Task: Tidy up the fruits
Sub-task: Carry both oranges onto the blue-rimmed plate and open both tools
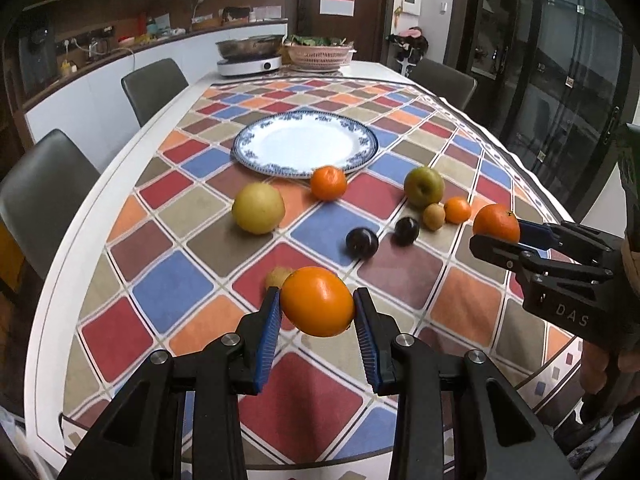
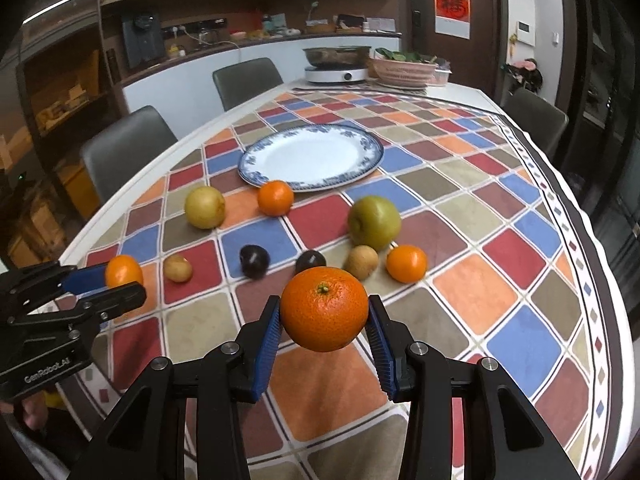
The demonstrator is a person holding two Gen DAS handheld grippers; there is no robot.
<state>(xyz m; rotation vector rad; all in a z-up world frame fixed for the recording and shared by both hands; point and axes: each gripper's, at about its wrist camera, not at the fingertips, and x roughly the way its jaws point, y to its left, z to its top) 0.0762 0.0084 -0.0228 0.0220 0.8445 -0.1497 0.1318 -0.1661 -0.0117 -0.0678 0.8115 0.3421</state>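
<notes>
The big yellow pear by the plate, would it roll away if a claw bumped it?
Probably a bit: the big round yellow pear sits loose on the flat checked tablecloth. Its lumpy shape suggests a wobbly, short roll. It looks firm, likely heavyish.

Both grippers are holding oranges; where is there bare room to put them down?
The blue-rimmed plate is bare. Open cloth lies right of the green apple and small orange. Crowded: the row of plums and kiwis between the grippers and plate.
</notes>
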